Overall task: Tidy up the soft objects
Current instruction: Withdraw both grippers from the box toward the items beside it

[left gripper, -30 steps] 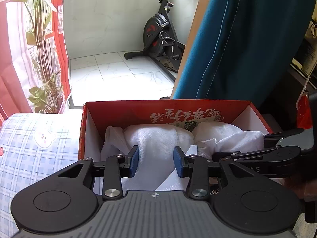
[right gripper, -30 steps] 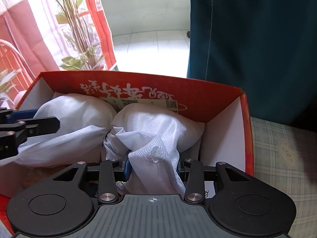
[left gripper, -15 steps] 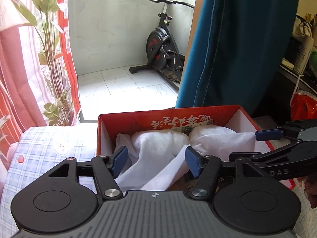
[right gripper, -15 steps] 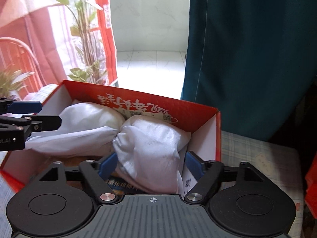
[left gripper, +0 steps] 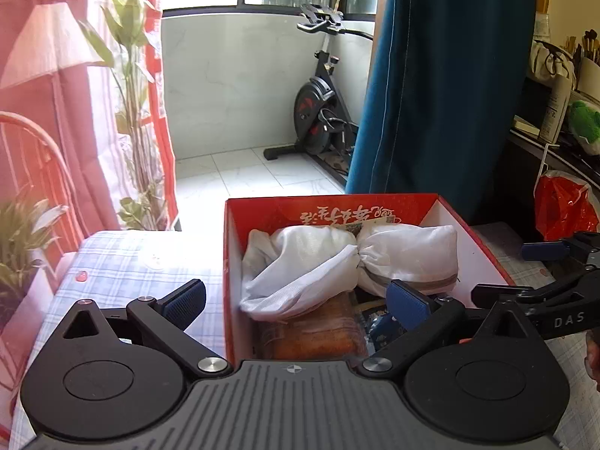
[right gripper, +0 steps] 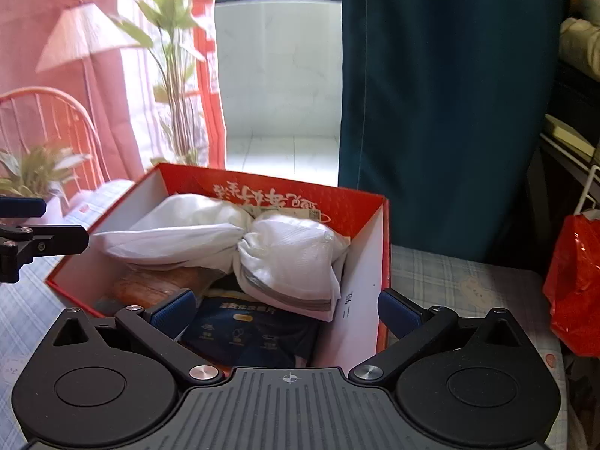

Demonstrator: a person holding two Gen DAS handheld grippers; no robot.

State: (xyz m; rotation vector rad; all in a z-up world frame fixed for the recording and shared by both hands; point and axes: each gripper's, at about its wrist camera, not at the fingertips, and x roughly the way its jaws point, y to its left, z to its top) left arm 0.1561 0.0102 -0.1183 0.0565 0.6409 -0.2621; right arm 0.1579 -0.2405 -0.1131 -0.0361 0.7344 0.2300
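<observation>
A red cardboard box [left gripper: 465, 232] is set on a desk [left gripper: 123, 262] covered with a pale blue checked cloth. Inside the box, along its far wall, a white fabric bundle [left gripper: 348, 258] is seen, pinched in the middle so that two puffy halves lie side by side. The bundle rests on other contents: an orange-brown item [left gripper: 315, 330] on the left and a dark blue packet [right gripper: 251, 330] nearer the front.

The left gripper [left gripper: 296, 302] is held released, its blue pads spread wide; the left pad is over the cloth outside the box and the right pad is over the box interior, with nothing between them. The right gripper [right gripper: 287, 309] is likewise spread wide and grasps nothing, its left pad over the box interior and its right pad outside the right wall. Both are held at the near side of the box, apart from the bundle.

A teal curtain [left gripper: 442, 86] hangs behind the box, and an exercise bike [left gripper: 322, 108] stands on the tiled balcony floor. A red plastic bag [right gripper: 573, 285] is seen at the right.
</observation>
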